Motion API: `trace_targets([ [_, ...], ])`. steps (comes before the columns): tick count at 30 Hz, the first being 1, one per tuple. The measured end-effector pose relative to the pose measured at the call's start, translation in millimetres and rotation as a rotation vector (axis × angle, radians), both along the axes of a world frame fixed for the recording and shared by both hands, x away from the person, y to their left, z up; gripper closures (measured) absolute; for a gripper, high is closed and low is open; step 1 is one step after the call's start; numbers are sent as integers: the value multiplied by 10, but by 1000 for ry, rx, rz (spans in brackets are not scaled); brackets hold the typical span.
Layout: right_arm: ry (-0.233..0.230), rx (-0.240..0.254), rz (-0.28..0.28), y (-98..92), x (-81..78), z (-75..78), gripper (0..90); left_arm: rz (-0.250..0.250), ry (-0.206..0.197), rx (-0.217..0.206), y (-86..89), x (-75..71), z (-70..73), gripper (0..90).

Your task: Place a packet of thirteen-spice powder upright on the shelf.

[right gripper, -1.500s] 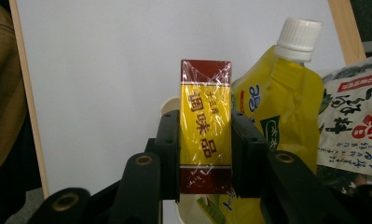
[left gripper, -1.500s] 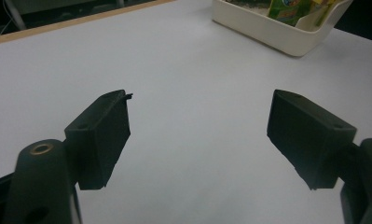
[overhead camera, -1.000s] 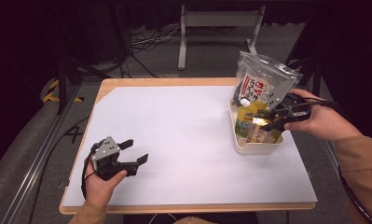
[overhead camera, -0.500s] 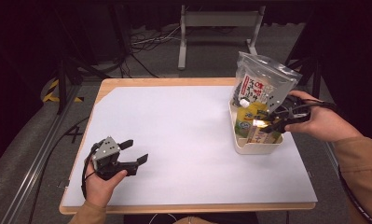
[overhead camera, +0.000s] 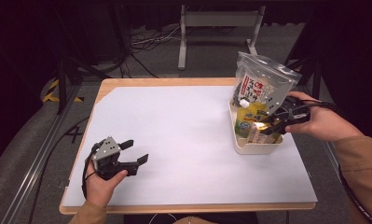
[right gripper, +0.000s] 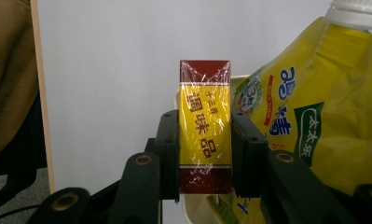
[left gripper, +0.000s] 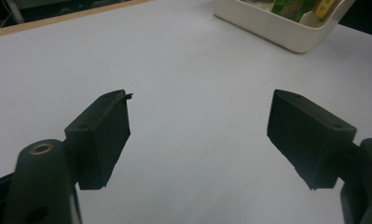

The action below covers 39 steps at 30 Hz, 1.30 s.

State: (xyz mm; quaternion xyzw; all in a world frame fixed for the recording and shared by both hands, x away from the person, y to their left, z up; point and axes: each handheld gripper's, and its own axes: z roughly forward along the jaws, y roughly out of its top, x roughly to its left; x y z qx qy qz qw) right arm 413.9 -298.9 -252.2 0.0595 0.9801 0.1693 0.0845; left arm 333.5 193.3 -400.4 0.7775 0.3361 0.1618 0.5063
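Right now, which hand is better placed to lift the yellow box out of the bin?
Right. Its tongs already clamp the yellow box over the bin; the left tongs sit open, far across the table.

The left black two-jaw gripper [overhead camera: 133,150] carries a grey three-cornered metal plate [overhead camera: 106,148] with small dark screw holes on top, and a thin black cable [overhead camera: 85,179] loops from its body past the wrist. Its jaw pads are blocky, matte black wedges, with brass-coloured pivot rings at the arm joints. The right black two-jaw gripper [overhead camera: 270,125] has the same brass-ringed pivots and screw-dotted pads. Both forearms wear tan-brown sleeves [overhead camera: 361,172].
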Motion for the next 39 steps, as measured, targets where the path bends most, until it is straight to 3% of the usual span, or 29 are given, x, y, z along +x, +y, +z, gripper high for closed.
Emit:
trace_targets([
  [7,5,-14,-6,15,11,-48,681,0,-1,1,0,2,-1,218],
  [14,-22,-54,6,58,-29,-128,681,-2,0,6,-7,8,-11,218],
  [28,-39,-54,2,71,-23,-226,680,0,13,2,-10,8,-22,218],
  [39,-55,-91,7,122,-29,-309,678,0,13,1,-15,12,-30,219],
])
